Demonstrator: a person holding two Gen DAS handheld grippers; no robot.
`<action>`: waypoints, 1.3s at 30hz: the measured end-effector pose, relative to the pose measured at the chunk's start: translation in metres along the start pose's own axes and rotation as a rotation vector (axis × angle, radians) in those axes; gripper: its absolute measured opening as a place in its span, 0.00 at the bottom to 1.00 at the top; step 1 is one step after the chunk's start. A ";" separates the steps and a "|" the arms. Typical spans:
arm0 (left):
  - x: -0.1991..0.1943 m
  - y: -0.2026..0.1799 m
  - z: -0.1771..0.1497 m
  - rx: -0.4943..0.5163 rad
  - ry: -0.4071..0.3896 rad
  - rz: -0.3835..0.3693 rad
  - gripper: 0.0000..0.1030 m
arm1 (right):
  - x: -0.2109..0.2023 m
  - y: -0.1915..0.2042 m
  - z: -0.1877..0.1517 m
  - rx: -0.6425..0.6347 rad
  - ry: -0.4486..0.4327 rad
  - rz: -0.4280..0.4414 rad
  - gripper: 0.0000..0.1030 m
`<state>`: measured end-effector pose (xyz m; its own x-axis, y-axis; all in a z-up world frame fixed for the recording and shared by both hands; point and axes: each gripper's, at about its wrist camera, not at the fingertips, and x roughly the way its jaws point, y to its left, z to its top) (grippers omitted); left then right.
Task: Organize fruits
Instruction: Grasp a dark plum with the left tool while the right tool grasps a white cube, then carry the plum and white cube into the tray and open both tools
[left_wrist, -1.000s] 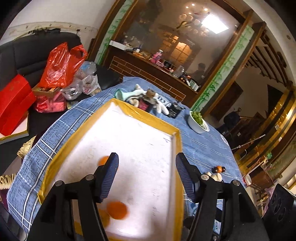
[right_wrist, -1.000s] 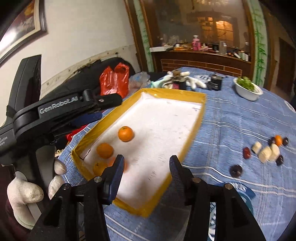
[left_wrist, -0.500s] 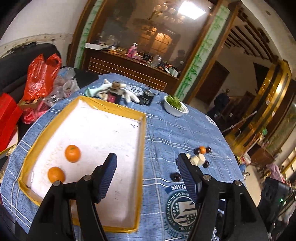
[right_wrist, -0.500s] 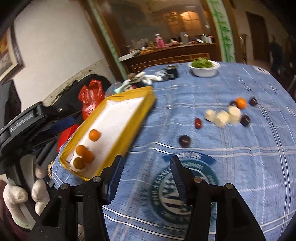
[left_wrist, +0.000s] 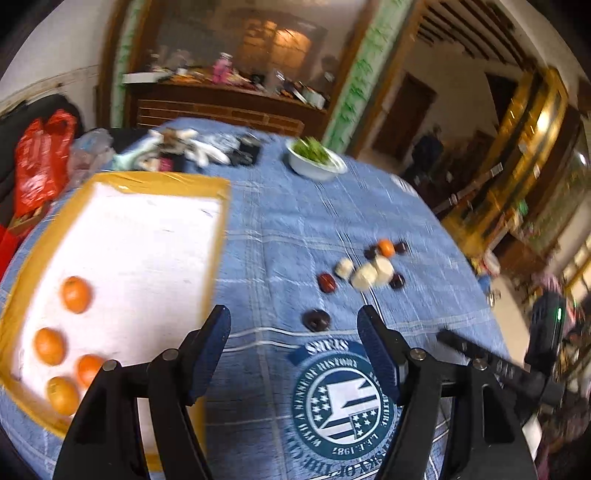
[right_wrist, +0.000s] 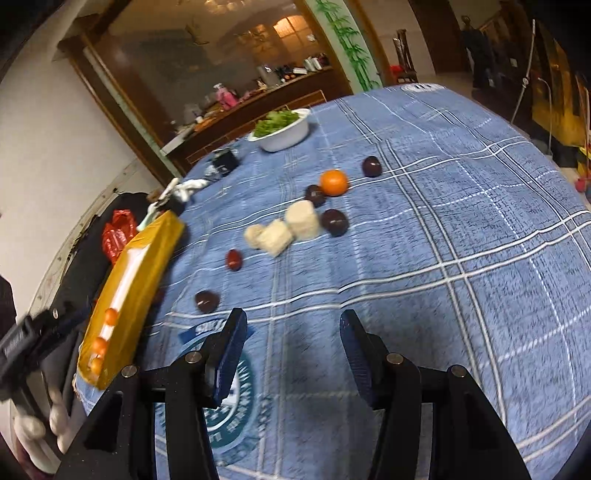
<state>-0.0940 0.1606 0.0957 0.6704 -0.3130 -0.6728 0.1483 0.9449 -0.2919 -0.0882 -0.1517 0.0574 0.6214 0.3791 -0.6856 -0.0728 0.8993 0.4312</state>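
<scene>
four oranges (left_wrist: 75, 294) lie in the tray (left_wrist: 221, 221) at the left of the table; one orange (right_wrist: 334, 182) is out on the blue cloth (right_wrist: 461, 229) in a loose cluster with dark plums (right_wrist: 334, 222) and pale chunks (right_wrist: 302, 220).

the cluster lies ahead of both claws, well apart from either. from the right gripper (right_wrist: 290, 339) it sits ahead and a little left of the gap, with the loose orange at its far side, behind the chunks and touching a plum. from the left gripper (left_wrist: 293, 338) the cluster is ahead and to the right, and one stray plum (left_wrist: 316, 319) lies just beyond its tips, almost between them.

both claws are released and hold nothing; the left jaws have just been opening, with only cloth between them, and the right jaws stand apart.

my guess is the left is nearer the stray plum, and the right has the straighter line to the far orange, though it would have to reach over the chunks.
</scene>
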 end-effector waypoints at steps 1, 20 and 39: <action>0.010 -0.008 -0.002 0.028 0.024 -0.003 0.68 | 0.003 -0.002 0.004 0.003 0.006 0.004 0.55; 0.126 -0.041 -0.012 0.201 0.187 0.035 0.59 | 0.119 0.034 0.064 0.015 0.119 0.017 0.56; 0.079 -0.029 -0.010 0.110 0.109 -0.025 0.23 | 0.091 0.039 0.046 0.016 0.077 0.012 0.38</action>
<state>-0.0526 0.1077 0.0441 0.5831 -0.3393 -0.7381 0.2465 0.9397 -0.2372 0.0014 -0.0917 0.0391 0.5591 0.4057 -0.7231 -0.0667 0.8913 0.4485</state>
